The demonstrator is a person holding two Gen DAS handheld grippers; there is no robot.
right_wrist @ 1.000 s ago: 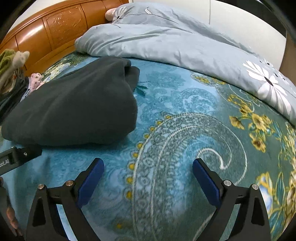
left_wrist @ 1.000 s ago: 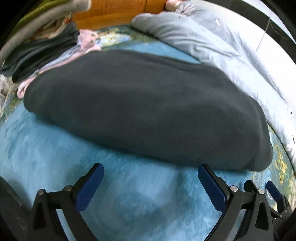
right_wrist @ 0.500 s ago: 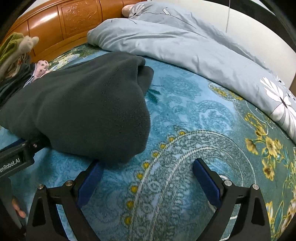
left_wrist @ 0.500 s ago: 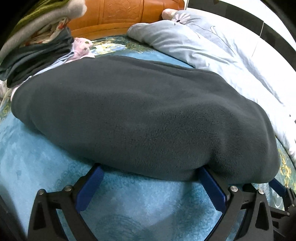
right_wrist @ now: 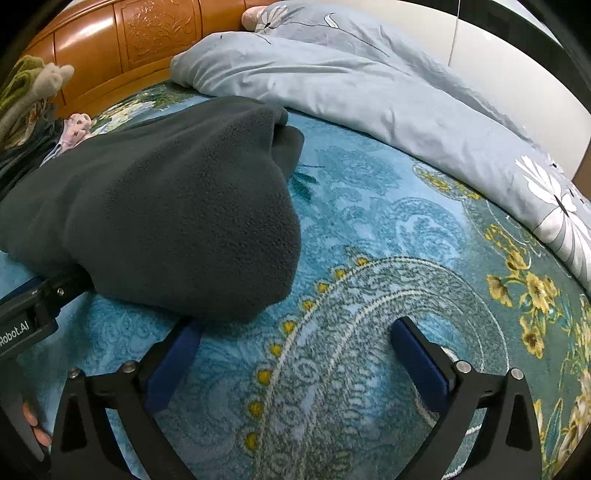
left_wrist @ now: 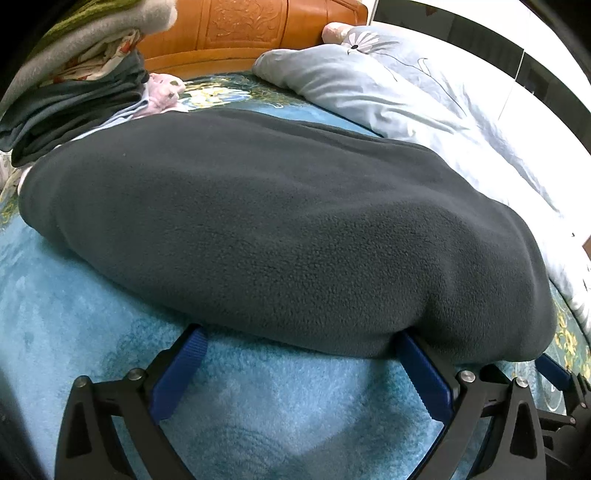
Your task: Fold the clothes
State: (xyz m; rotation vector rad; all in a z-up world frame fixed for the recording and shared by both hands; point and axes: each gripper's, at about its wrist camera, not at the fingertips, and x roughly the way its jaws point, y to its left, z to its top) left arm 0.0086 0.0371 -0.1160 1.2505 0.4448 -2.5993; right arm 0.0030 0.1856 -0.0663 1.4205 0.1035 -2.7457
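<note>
A dark grey fleece garment lies folded in a long, rounded bundle across the middle of the bed, and both grippers are right at its near edge. The left gripper has its jaws spread wide, blue pads showing, and the fleece hem drapes over both fingertips; nothing is pinched between them. The right gripper is just as wide open, its left pad tucked under the bundle's rounded right end while its other pad sits out on bare blanket, well clear of the cloth. Seen from the right wrist, the garment shows a second layer poking out at its far corner, and the left tool's black body comes in under the fleece from the left edge, with fingertips of a hand visible low in the corner.

The fleece is nubbly and matte, thick enough to hold a soft hump. Under it is a plush teal blanket with paisley swirls, dotted arcs and yellow flowers. Along the far right runs a smooth pale blue duvet printed with white daisies.

At the far left a stack of folded clothes rises in grey, green and floral layers, with a small pink piece beside it. Behind all this stands a carved orange-brown wooden headboard, and a white wall closes the right side.
</note>
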